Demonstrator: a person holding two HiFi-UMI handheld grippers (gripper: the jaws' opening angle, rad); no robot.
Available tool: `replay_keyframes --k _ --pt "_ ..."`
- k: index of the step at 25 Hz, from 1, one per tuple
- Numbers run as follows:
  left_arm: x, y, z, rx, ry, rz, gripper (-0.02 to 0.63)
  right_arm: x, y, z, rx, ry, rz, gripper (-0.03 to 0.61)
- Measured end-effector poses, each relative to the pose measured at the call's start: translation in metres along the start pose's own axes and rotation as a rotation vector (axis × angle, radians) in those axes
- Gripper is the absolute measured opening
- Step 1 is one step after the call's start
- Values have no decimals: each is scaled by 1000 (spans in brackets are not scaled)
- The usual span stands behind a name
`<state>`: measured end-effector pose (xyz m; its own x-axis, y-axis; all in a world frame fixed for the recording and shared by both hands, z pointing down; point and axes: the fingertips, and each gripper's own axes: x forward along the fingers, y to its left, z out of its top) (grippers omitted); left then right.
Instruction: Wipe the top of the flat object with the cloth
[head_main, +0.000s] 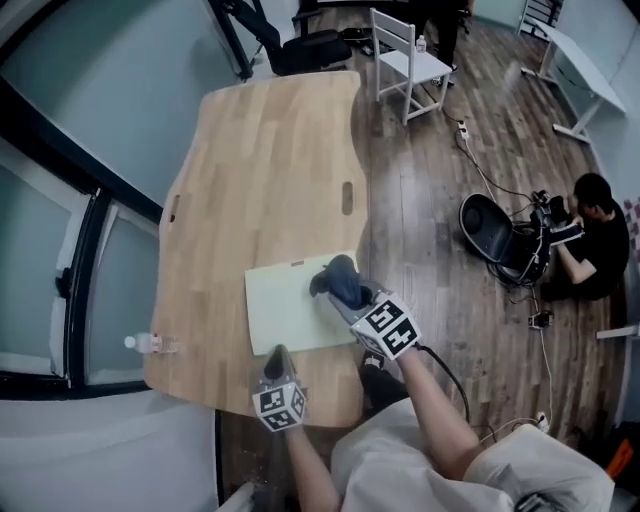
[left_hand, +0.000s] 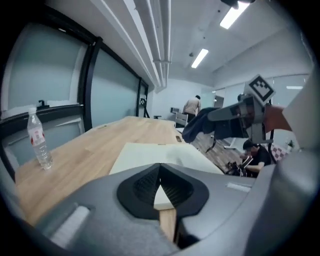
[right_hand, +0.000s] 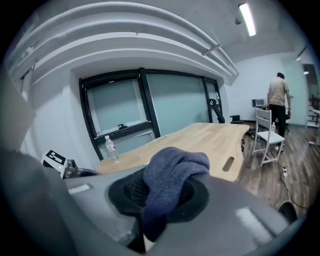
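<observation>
left tongs: pressed together, at board near edge | right tongs: pinching blue cloth over board

We see a fuzzy, woolly cloth, a matt flat object, perhaps plastic, and a smooth wooden table.

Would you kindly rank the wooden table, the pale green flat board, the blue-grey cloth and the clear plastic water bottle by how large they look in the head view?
1. light wooden table
2. pale green flat board
3. blue-grey cloth
4. clear plastic water bottle, about as long as the cloth but much thinner
</observation>
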<state>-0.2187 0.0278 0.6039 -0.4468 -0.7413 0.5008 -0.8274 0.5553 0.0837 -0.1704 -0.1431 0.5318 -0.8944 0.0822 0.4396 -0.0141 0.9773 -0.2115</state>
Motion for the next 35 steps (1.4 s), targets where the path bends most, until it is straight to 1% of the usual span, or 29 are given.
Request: replay_keyframes --k 2,3,4,6,8,10,12,15,16,18,20,25,27,29,31,33,35 --pt "20 9 -7 58 95 -27 8 19 4 1 0 25 38 64" --pt "29 14 -8 88 126 -52 8 27 7 0 -10 32 47 64" --pt "40 19 -7 117 144 -82 8 34 7 1 -20 29 43 64" --pt "64 25 2 163 155 -148 8 45 -2 5 0 -8 -9 64" --pt "84 26 7 182 163 -225 8 53 -13 6 98 -71 -69 64" --pt "103 25 8 196 174 -305 6 61 -19 6 202 -131 -99 64" --pt "118 25 -1 238 216 -382 6 67 -19 5 248 -154 -123 65" --pt "126 19 -17 398 299 -469 6 74 -5 -2 238 -129 -154 66" --pt "128 18 -18 426 314 -485 8 77 -1 -6 230 -115 -168 66" --pt "128 19 -20 440 330 -508 7 86 10 -17 222 -85 -198 66" --pt "123 23 -24 448 352 -546 7 103 22 -26 205 -63 -205 66" --pt "120 17 -26 471 421 -723 8 143 36 -19 104 -51 -186 66" --pt "116 18 -28 528 412 -778 8 162 43 -15 75 -44 -174 66" --pt "114 19 -27 595 353 -794 8 185 47 -8 51 -40 -145 66" --pt "111 20 -26 630 301 -778 8 211 54 -1 1 -20 -82 66" --pt "106 23 -30 635 285 -755 8 236 69 2 -72 28 13 66" --pt "100 26 -37 642 287 -743 8 260 89 -2 -140 90 115 66"
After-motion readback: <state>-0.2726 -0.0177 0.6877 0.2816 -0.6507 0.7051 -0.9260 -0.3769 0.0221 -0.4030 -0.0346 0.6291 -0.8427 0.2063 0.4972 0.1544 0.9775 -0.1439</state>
